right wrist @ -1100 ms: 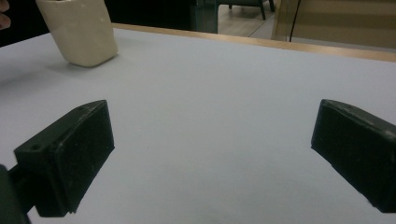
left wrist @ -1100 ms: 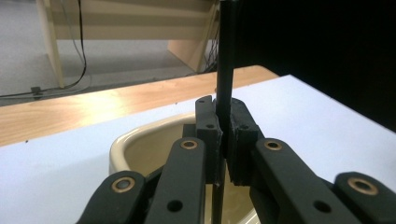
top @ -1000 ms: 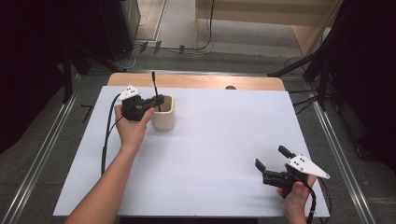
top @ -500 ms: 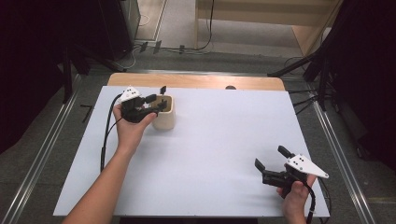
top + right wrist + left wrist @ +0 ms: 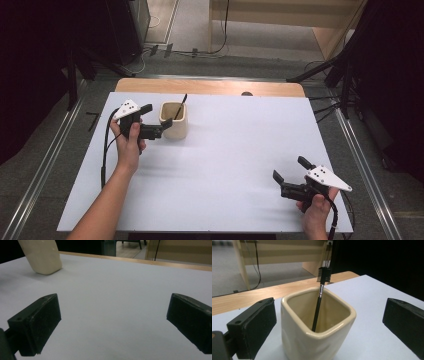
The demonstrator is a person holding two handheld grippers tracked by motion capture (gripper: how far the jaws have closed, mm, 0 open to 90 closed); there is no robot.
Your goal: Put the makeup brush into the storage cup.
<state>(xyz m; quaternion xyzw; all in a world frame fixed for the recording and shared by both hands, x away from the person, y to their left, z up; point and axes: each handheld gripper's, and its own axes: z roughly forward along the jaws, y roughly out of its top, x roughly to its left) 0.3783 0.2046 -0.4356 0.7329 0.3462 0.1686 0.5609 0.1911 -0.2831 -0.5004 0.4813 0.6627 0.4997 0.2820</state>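
Already the brush point(image 5: 320, 302) stands in the cream cup point(image 5: 173, 120), leaning against its far rim with the bristle end up, so the placing looks done to me. My left tongs point(image 5: 150, 120) have just been opening and now gape wide, holding nothing; in the left gripper view their jaws stand on either side of the cup without touching it. The cup sits at the far left of the white surface point(image 5: 225, 150). My right tongs point(image 5: 287, 176) rest low at the near right, well apart from the cup, jaws spread wide and empty. What I judge is left: draw the left tongs back from the cup without knocking it.
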